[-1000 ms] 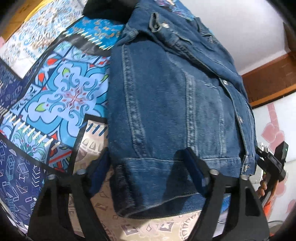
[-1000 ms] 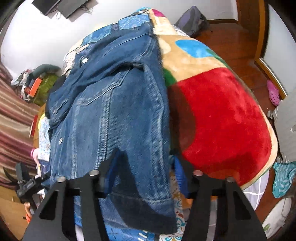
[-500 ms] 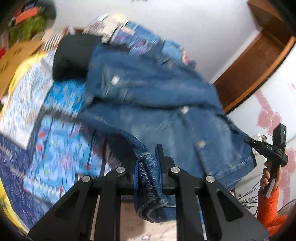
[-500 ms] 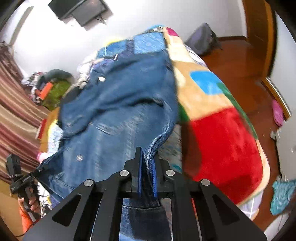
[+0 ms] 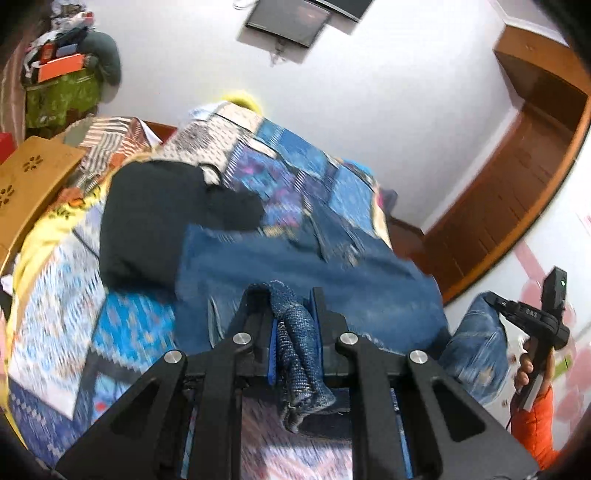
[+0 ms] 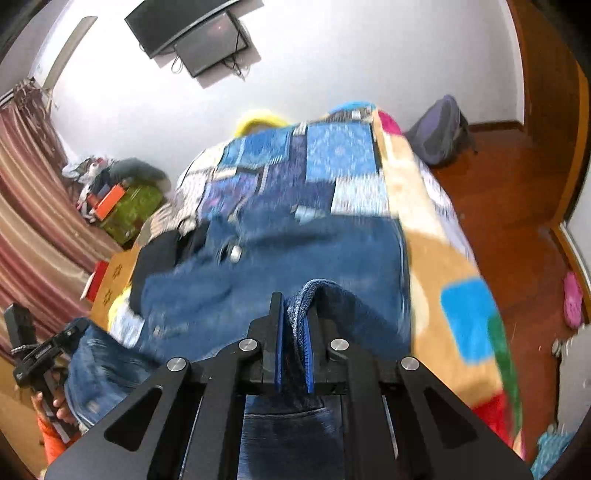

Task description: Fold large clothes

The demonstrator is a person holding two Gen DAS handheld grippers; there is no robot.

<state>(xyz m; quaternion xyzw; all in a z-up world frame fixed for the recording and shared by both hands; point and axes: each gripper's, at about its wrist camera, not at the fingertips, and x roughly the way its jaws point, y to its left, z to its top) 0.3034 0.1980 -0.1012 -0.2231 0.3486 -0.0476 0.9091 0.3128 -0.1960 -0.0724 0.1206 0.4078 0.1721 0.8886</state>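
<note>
A blue denim jacket (image 5: 303, 273) lies blurred across the patterned bed cover (image 5: 55, 317). My left gripper (image 5: 291, 295) is shut on a bunched fold of the jacket's hem, lifted off the bed. In the right wrist view the same jacket (image 6: 280, 258) spreads over the bed, and my right gripper (image 6: 295, 299) is shut on another fold of its hem, raised as well. Each view shows the other gripper at its edge: the right gripper (image 5: 532, 325) holds denim at the right, and the left gripper (image 6: 33, 354) shows at the lower left in a hand.
A black garment (image 5: 155, 210) lies on the bed left of the jacket. A wall screen (image 6: 199, 33) hangs above. A cardboard box (image 5: 26, 177) and a clothes pile (image 6: 122, 195) sit left of the bed. Wooden floor (image 6: 517, 206) with a backpack (image 6: 439, 133) lies right.
Both grippers closed on the jacket's near hem and lifted it up and forward. The views tilted up, showing the wall and the screen.
</note>
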